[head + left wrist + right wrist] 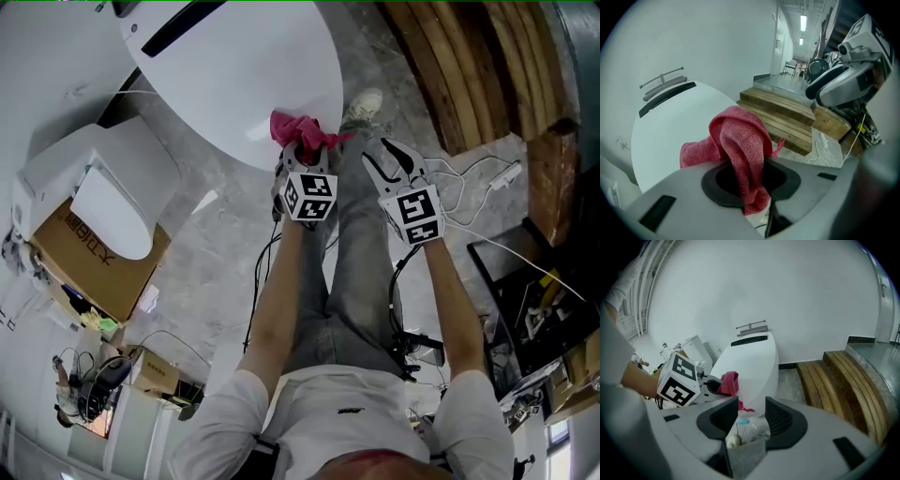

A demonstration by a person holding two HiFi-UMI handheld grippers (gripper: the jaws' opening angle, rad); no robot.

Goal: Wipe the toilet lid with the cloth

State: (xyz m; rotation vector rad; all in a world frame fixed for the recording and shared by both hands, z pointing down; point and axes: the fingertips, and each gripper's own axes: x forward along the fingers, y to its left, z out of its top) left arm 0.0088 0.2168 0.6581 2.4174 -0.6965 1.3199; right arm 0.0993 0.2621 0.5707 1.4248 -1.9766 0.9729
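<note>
The white oval toilet lid [234, 66] fills the upper middle of the head view and is closed. A red cloth [295, 128] rests at the lid's near edge. My left gripper [302, 150] is shut on the cloth, and bunched folds [740, 140] stick out past its jaws over the lid [670, 126]. To its right, my right gripper [394, 159] is off the lid and over the floor. It stands open with nothing between its fingers [780, 416]. From the right gripper view I see the lid [750, 357], the cloth [729, 382] and the left gripper's marker cube [679, 380].
Wooden steps [469, 66] run along the right of the toilet. A white power strip and cables [502, 175] lie on the floor by them. A second white toilet seat unit [103, 202] and a cardboard box [94, 267] stand at the left. The person's shoe [364, 105] is beside the lid.
</note>
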